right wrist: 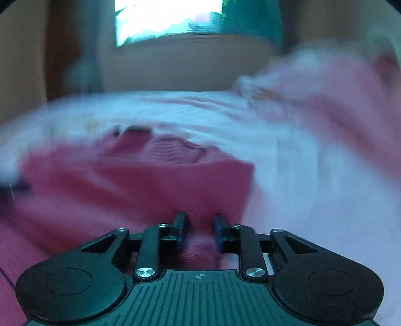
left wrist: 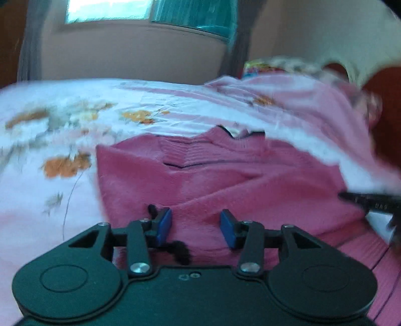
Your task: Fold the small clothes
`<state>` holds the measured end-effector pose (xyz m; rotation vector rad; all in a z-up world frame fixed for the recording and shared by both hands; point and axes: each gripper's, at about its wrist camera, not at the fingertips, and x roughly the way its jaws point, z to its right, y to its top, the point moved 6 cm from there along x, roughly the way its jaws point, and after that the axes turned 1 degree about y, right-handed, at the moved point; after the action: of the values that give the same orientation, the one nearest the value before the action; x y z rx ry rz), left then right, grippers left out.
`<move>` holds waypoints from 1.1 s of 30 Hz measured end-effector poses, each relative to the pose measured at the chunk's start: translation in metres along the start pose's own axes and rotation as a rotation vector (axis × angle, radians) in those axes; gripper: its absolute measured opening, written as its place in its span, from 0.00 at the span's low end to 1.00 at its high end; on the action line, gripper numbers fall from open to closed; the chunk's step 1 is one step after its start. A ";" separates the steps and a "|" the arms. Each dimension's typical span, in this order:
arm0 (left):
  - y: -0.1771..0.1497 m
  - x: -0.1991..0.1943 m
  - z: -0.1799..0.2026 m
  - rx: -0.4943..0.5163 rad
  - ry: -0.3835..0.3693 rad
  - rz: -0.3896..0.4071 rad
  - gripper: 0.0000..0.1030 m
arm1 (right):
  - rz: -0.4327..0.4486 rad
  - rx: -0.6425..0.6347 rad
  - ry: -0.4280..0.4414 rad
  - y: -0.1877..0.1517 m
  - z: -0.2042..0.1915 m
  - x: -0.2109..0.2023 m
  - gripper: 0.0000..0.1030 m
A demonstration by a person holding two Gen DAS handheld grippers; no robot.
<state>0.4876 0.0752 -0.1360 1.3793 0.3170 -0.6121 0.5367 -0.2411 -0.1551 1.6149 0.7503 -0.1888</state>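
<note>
A dark pink knitted sweater (left wrist: 220,175) lies on a floral bed sheet (left wrist: 75,120), its ribbed collar toward the far side. My left gripper (left wrist: 196,227) is open, its blue pads over the sweater's near part, with fabric between them. A black fuzzy bit (left wrist: 179,252) sits by its left pad. My right gripper (right wrist: 200,232) has its jaws partly closed around a fold of the sweater (right wrist: 125,185) at the right edge. The right wrist view is blurred. The other gripper's tip (left wrist: 371,200) shows at the right in the left wrist view.
A light pink blanket (left wrist: 300,105) is heaped at the far right of the bed. A beige wall (left wrist: 130,52) with a window (left wrist: 105,10) and a teal curtain (left wrist: 200,15) stands behind the bed. A dark red object (left wrist: 386,115) is at the right edge.
</note>
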 end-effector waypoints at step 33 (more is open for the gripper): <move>0.016 -0.034 -0.017 0.085 0.153 0.060 0.81 | 0.084 -0.100 -0.008 0.018 -0.016 -0.030 0.34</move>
<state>0.4723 0.1006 -0.1076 1.5155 0.3738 -0.4761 0.5193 -0.2368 -0.1213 1.5465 0.6741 -0.0950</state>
